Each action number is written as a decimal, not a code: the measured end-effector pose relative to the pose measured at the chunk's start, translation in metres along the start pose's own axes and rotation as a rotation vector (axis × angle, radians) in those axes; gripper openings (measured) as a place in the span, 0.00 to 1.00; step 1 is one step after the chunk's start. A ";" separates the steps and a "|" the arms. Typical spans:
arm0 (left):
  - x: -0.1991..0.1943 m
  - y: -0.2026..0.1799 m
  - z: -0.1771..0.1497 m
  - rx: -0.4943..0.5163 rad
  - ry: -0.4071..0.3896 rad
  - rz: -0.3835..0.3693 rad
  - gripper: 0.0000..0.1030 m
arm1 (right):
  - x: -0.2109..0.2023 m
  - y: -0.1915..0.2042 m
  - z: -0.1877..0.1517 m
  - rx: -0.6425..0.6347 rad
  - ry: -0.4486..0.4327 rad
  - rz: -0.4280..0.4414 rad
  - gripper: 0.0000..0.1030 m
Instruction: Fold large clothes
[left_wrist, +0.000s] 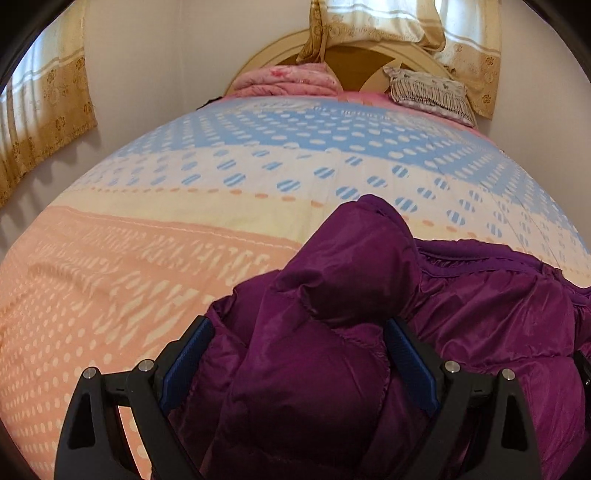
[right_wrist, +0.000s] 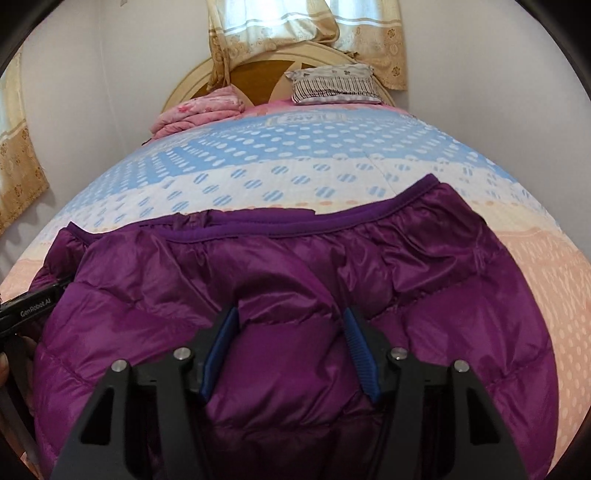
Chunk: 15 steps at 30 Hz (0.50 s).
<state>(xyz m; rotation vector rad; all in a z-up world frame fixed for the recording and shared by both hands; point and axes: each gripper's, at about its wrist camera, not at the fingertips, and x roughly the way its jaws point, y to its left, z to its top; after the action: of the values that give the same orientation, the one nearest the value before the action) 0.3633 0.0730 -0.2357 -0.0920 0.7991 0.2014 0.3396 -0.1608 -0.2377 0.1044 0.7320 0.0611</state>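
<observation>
A purple puffer jacket lies on the bed, its elastic hem toward the headboard. In the left wrist view the jacket is bunched, with a raised fold or sleeve. My left gripper is wide open, with puffy fabric between its blue pads but not pinched. My right gripper is open, its jaws astride a ridge of fabric in the jacket's middle. The left gripper's body shows at the right wrist view's left edge.
The bed has a quilt in blue, white and peach with dots. A folded pink blanket and a striped pillow lie at the round headboard. Curtains hang on the walls.
</observation>
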 end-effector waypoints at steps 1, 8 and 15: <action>0.001 0.001 0.000 -0.005 0.007 -0.003 0.92 | 0.002 -0.001 0.000 0.006 0.005 0.002 0.61; 0.004 0.002 -0.004 -0.021 0.042 -0.016 0.94 | 0.010 0.001 0.000 0.015 0.033 0.005 0.64; 0.007 -0.001 -0.004 -0.013 0.052 -0.001 0.94 | 0.018 0.005 0.001 0.004 0.064 -0.011 0.67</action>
<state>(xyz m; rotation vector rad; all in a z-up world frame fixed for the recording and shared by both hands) 0.3658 0.0725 -0.2435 -0.1108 0.8495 0.2040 0.3533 -0.1546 -0.2488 0.1026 0.7966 0.0526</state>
